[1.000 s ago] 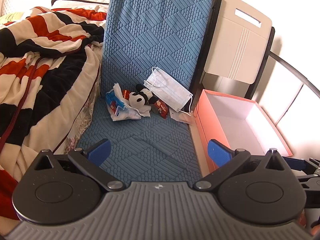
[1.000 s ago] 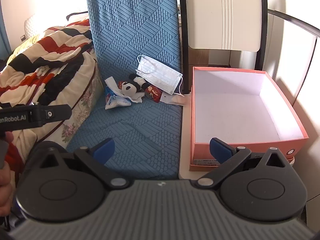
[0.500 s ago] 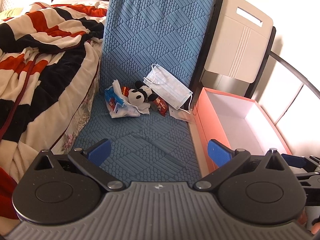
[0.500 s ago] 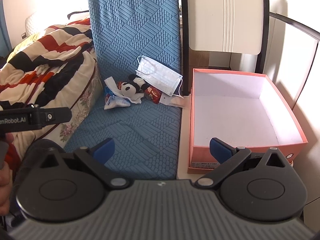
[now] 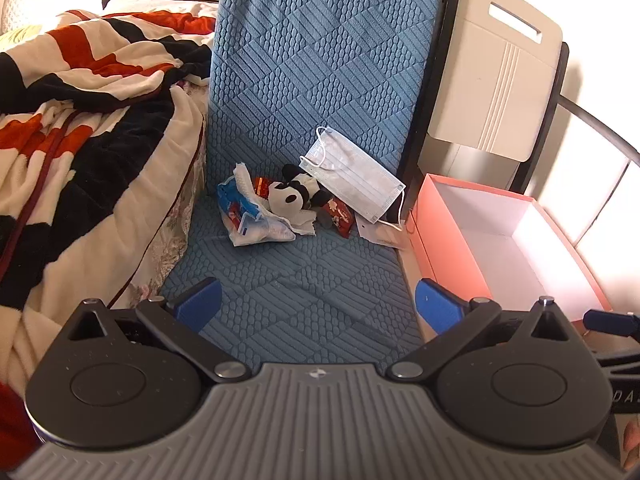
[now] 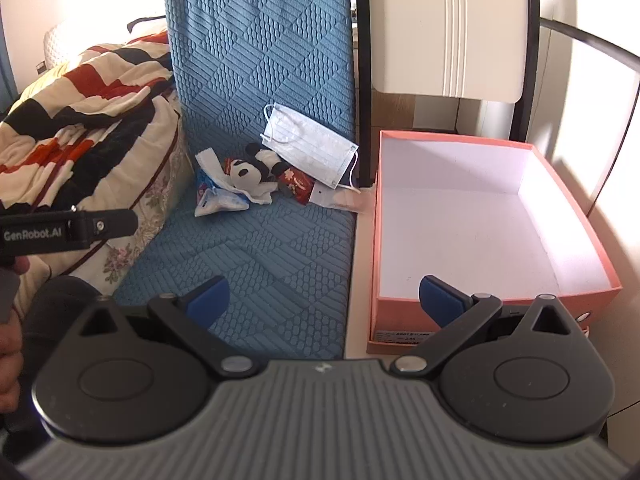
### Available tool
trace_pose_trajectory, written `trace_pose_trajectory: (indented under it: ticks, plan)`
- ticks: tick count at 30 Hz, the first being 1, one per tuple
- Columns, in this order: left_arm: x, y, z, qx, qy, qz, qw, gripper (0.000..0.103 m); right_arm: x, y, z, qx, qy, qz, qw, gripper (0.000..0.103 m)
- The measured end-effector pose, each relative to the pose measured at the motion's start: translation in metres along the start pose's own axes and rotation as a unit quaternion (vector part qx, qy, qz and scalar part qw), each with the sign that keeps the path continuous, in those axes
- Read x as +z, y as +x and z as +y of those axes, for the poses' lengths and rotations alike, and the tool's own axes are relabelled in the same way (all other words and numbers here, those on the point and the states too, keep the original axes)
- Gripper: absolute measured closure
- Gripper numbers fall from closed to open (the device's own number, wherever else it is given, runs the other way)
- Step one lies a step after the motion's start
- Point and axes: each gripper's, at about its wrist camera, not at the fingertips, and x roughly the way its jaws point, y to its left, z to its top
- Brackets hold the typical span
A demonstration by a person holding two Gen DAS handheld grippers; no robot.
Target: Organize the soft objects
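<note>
Both grippers hang with jaws spread wide and nothing between them: the left gripper [image 5: 316, 304] over the quilted blue cushion [image 5: 304, 280], the right gripper [image 6: 324, 300] astride the cushion's edge and the box [image 6: 572, 284]. At the cushion's fold lies a small heap: a black-and-white plush [image 5: 294, 196], a pleated pale-blue mask [image 5: 352, 176] leaning on the backrest, a crumpled plastic pack [image 5: 248, 220] and a glossy red wrapper [image 5: 340, 216]. The box, of salmon cardboard with a white inside, stands just beside the cushion. A fleecy striped blanket [image 5: 80, 120] lies bunched at the left.
</note>
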Motion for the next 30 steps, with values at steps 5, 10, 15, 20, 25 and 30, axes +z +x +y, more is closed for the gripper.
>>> trace_pose_trajectory:
  ticks: [5,10,15,20,25,30]
  plan:
    - [0.002,0.029,0.005,0.006,0.003,-0.007,1.0,0.0,0.0,0.023,0.004,0.002,-0.005,0.003,1.0,0.0]
    - [0.006,0.066,0.018,0.006,-0.01,-0.002,0.9999,0.0,0.008,0.048,0.01,-0.01,-0.015,-0.006,1.0,0.0]
    - [0.01,0.105,0.031,0.013,-0.037,-0.009,0.9992,0.0,0.017,0.074,0.014,-0.032,-0.043,-0.02,0.998,0.0]
    - [0.011,0.142,0.034,0.018,-0.037,-0.001,0.9992,0.0,0.025,0.099,0.017,-0.029,-0.059,-0.015,0.998,0.0]
    - [0.013,0.172,0.038,0.009,-0.045,0.013,0.9989,0.0,0.031,0.124,0.025,-0.033,-0.082,-0.007,0.996,0.0]
    - [0.021,0.191,0.044,0.017,-0.059,0.011,0.9981,0.0,0.039,0.147,0.028,-0.038,-0.081,0.001,0.996,0.0]
